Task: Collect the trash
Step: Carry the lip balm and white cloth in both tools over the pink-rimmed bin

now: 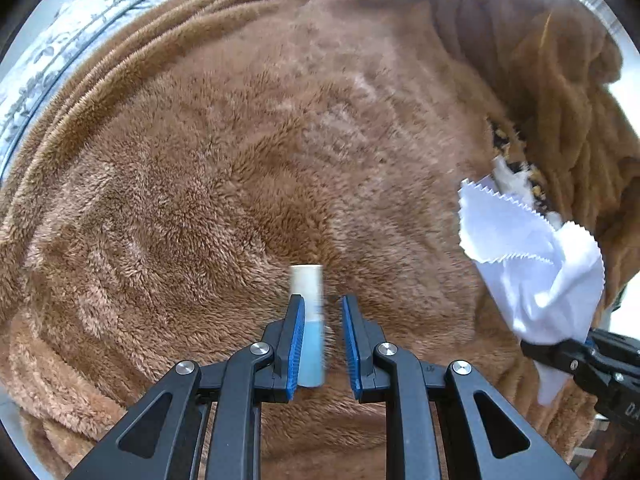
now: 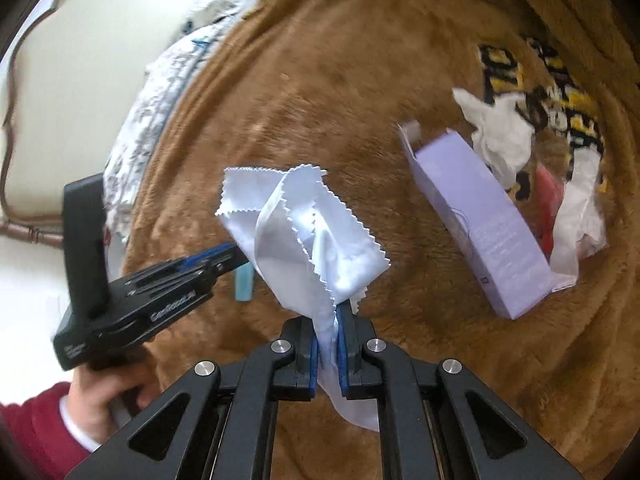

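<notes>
One white cloth (image 2: 308,232) with pinked edges hangs clamped between the fingers of the right gripper (image 2: 328,344), lifted clear of the blanket. One small tube (image 1: 310,328), pale blue with a white cap, sits in the left gripper (image 1: 322,344): it lies against one finger; whether the other finger touches it cannot be told, a gap shows there. One lilac box (image 2: 480,220) lies on the blanket, open at its far end. Just beyond it lies crumpled white tissue (image 2: 500,136), count unclear, with something red (image 2: 548,200) partly under it. Surface: a brown fleece blanket (image 1: 240,160) on a bed, printed sheet (image 1: 60,40) along its far edge. A hand (image 2: 104,400) in a red sleeve holds the left gripper.
</notes>
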`<state>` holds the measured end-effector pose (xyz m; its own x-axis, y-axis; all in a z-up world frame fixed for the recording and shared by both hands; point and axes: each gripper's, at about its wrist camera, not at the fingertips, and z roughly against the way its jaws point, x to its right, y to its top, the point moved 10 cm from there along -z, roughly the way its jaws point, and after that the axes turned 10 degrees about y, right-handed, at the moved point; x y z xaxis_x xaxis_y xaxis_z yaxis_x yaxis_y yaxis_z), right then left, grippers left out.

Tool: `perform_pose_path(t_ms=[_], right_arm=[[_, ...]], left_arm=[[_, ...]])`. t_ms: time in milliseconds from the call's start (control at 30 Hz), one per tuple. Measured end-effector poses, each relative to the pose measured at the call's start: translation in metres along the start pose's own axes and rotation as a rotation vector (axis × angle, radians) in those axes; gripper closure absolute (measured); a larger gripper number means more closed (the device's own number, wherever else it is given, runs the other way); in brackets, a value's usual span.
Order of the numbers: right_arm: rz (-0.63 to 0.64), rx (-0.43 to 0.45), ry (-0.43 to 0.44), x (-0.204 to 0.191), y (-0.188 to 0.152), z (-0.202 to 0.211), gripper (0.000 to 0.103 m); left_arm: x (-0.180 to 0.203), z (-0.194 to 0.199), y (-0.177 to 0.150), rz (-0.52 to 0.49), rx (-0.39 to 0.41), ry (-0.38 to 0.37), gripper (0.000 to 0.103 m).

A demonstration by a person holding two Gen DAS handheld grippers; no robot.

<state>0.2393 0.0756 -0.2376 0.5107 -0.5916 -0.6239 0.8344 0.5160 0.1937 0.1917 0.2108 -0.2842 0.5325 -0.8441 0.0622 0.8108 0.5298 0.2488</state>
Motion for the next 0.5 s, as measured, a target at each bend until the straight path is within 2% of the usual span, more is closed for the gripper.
perform_pose_path(t_ms=[133,233,400,500], right_arm=[[-0.015,0.016,0.021,-0.008,-0.007,0.009,0.095],[-0.041,0.031,0.03,-0.005,-0.008,0.016,0.095],[-0.03,0.037,0.026,-0.011,-0.024,0.024,0.095],[-0.039,0.038,0.033,-0.011,-0.028,0.025,0.095]], left_arm=[[-0.006,0.016,-0.003,0.04,0.021,-0.066,0.083],[-0.013,0.023,-0.009,0.067,0.028,-0.086,0.083],[-0.019,0.036,-0.017,0.107,0.046,-0.1,0.083],[-0.02,0.026,-0.02,0.1,0.031,-0.068,0.083]])
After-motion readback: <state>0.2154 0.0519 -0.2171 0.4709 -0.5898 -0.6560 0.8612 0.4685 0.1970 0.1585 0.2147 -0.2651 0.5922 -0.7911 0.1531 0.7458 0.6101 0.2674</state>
